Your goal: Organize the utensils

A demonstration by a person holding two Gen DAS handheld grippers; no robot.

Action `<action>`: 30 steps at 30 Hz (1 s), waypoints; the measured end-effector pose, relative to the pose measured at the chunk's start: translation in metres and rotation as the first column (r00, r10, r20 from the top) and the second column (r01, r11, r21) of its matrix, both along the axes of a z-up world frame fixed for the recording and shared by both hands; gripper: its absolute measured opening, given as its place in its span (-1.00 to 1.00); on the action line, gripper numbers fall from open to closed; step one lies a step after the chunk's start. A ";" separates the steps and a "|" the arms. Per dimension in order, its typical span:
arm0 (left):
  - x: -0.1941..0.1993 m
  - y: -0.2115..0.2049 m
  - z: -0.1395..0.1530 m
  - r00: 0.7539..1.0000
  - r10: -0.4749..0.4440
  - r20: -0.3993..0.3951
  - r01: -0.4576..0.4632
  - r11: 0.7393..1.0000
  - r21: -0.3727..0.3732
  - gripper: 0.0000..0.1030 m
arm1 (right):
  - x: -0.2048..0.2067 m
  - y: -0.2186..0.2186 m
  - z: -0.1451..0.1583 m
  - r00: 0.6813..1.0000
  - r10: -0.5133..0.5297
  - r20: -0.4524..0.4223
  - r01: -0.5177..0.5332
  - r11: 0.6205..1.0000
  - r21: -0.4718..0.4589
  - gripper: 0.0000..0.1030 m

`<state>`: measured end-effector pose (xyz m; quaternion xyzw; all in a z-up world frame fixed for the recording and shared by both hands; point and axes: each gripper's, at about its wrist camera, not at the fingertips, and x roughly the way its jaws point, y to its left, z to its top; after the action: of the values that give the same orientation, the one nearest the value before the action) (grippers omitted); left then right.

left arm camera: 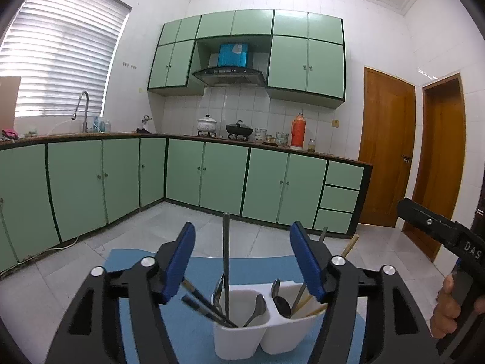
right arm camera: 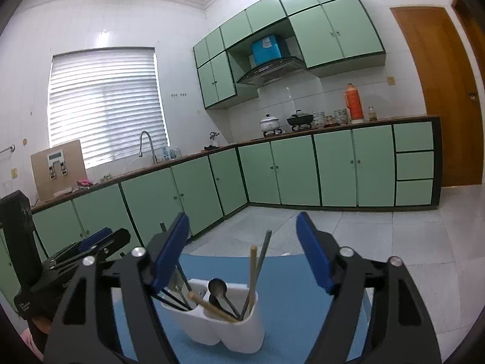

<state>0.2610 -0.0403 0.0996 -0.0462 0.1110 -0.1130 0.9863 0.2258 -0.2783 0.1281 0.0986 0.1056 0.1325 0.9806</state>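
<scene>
A white two-compartment utensil holder [left arm camera: 239,338] stands on a blue mat [left arm camera: 194,318]. It holds spoons [left arm camera: 257,306], dark chopsticks [left arm camera: 209,308], wooden chopsticks [left arm camera: 309,303] and a tall grey handle [left arm camera: 225,257]. My left gripper [left arm camera: 242,261] is open and empty, just above and behind the holder. In the right wrist view the holder [right arm camera: 230,330] sits between the fingers of my right gripper [right arm camera: 242,248], which is open and empty. The left gripper [right arm camera: 91,242] shows there at the left; the right gripper's body [left arm camera: 448,242] shows at the right of the left wrist view.
Green kitchen cabinets [left arm camera: 212,176] line the far walls under a counter with pots [left arm camera: 239,129], an orange thermos [left arm camera: 298,130] and a sink tap [left arm camera: 83,109]. Wooden doors [left arm camera: 385,145] stand at the right. Grey tiled floor [right arm camera: 363,230] lies beyond the mat.
</scene>
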 end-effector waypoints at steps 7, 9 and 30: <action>-0.030 0.008 -0.005 1.000 0.028 0.008 -0.028 1.000 -0.001 0.52 | -0.031 -0.007 -0.012 1.000 -0.014 -0.001 0.014 1.000 0.006 0.61; -0.037 0.010 -0.008 0.999 0.038 0.010 -0.038 0.999 0.007 0.56 | -0.042 -0.008 -0.017 1.000 -0.023 -0.002 0.023 1.000 0.005 0.65; -0.127 0.017 -0.068 0.984 0.085 -0.154 -0.071 0.993 0.094 0.83 | -0.130 0.016 -0.087 0.981 -0.057 -0.184 0.039 0.994 -0.097 0.89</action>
<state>0.1345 -0.0236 0.0320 -0.0155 0.1915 -0.0653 0.9792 0.0953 -0.2622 0.0410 0.0673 0.2004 0.0940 0.9729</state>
